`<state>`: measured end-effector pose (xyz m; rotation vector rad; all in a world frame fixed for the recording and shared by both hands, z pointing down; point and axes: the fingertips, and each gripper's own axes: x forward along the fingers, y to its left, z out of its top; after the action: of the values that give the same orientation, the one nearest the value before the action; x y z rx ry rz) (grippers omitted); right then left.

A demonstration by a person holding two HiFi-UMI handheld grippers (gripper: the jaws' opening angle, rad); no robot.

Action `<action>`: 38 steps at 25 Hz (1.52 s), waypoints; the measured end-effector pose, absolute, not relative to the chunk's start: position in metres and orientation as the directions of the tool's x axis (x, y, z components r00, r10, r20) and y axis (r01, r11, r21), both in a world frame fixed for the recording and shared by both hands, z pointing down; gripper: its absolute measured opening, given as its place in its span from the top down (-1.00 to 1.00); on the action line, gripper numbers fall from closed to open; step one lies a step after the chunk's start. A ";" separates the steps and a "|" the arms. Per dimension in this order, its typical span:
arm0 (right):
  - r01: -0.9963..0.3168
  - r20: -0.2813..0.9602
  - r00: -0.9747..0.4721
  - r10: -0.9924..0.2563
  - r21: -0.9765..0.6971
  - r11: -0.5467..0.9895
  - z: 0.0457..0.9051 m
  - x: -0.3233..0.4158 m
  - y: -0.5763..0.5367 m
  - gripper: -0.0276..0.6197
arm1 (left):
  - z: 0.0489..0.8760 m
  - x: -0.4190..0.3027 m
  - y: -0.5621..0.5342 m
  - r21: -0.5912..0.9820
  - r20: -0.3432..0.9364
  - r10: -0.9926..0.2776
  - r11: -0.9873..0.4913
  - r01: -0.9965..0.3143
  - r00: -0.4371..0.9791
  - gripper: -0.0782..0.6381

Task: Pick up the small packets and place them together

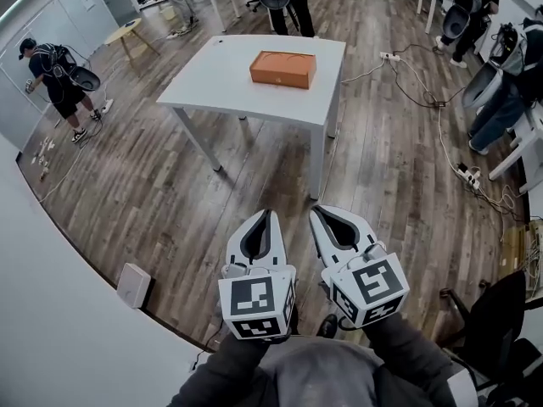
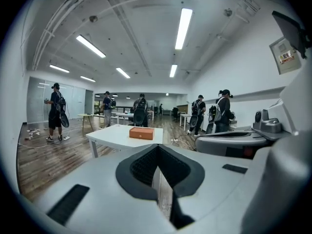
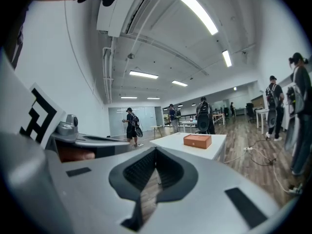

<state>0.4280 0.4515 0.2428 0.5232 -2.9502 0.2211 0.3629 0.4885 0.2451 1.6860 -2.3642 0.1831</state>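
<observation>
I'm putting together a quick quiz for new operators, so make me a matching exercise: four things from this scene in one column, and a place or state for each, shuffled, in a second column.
Column one:
1. orange box
2. white table
3. left gripper
4. power strip

Column two:
A. lies on the wooden floor, right of the table
B. jaws together, nothing between them
C. sits on the table top
D. stands on the floor ahead of both grippers

Pairs: 1-C, 2-D, 3-B, 4-A

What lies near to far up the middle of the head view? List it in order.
left gripper and right gripper side by side → white table → orange box → person standing beyond the table
</observation>
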 end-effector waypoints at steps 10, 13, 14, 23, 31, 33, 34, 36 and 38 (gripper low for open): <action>-0.364 0.185 -0.921 -0.342 -0.104 0.925 0.255 0.321 0.403 0.90 | 0.263 0.258 0.441 0.066 0.279 -0.919 0.308 -0.949 -0.279 0.79; -0.375 0.183 -0.917 -0.354 -0.096 0.922 0.250 0.293 0.391 0.90 | 0.261 0.231 0.431 0.069 0.276 -0.922 0.301 -0.951 -0.272 0.79; -0.377 0.182 -0.916 -0.356 -0.093 0.922 0.248 0.283 0.389 0.90 | 0.259 0.222 0.430 0.069 0.272 -0.923 0.301 -0.951 -0.272 0.79; -0.373 0.158 -0.920 -0.359 -0.071 0.925 0.233 0.226 0.383 0.90 | 0.245 0.164 0.428 0.057 0.242 -0.925 0.314 -0.948 -0.292 0.79; -0.381 0.155 -0.917 -0.368 -0.067 0.922 0.239 0.207 0.361 0.90 | 0.256 0.147 0.406 0.054 0.259 -0.925 0.302 -0.952 -0.279 0.79; -0.385 0.160 -0.915 -0.371 -0.070 0.920 0.243 0.200 0.349 0.90 | 0.259 0.140 0.393 0.052 0.265 -0.924 0.299 -0.953 -0.276 0.79; -0.389 0.162 -0.913 -0.374 -0.072 0.919 0.244 0.196 0.342 0.90 | 0.260 0.136 0.386 0.052 0.267 -0.924 0.297 -0.954 -0.273 0.79; -0.396 0.164 -0.910 -0.380 -0.076 0.915 0.246 0.189 0.327 0.90 | 0.262 0.129 0.372 0.051 0.272 -0.924 0.292 -0.955 -0.268 0.79; -0.400 0.165 -0.908 -0.384 -0.076 0.913 0.248 0.182 0.312 0.90 | 0.265 0.121 0.356 0.051 0.279 -0.923 0.290 -0.956 -0.265 0.79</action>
<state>0.1822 0.3120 0.2478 0.6040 -2.9284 0.1631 0.1212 0.3559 0.2654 1.7232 -2.3049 0.1856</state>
